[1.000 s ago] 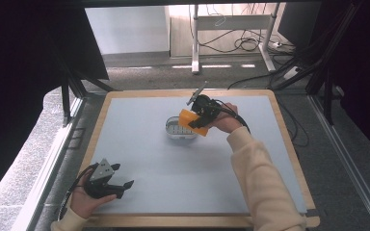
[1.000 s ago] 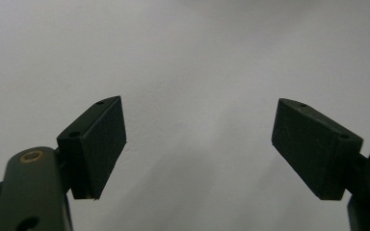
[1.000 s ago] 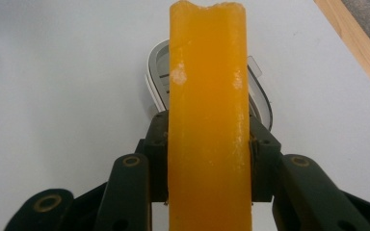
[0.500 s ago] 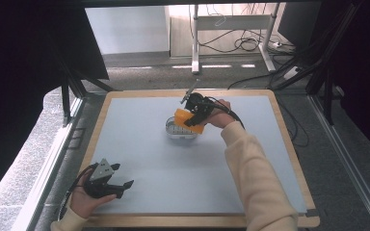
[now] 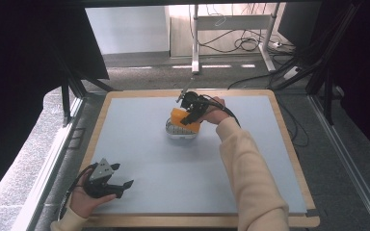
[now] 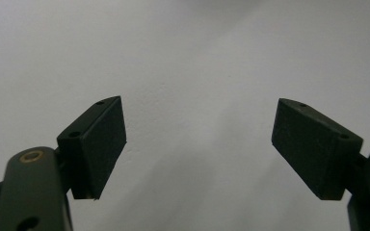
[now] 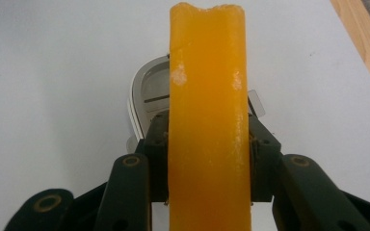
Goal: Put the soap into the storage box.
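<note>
Right gripper (image 5: pixel 191 115) jaws clamp the orange sponge (image 7: pixel 207 125) directly over the small metal dish (image 5: pixel 180 132) at tabletop (image 5: pixel 139 159) centre, long axis running out from the jaws (left gripper (image 5: pixel 107 182) open, well apart)

Readable text: none — no words, brands or numbers can be made out in any view.
Orange block (image 7: pixel 207 120) between the right tool's jaws: plain surface, a few pale scuffs, no print.
White dish (image 7: pixel 147 98) just beyond that tool: bare — no label legible.
Worktop (image 5: pixel 139 163) around the left tool (image 6: pixel 197 144): blank grey sheet, no signs.
</note>
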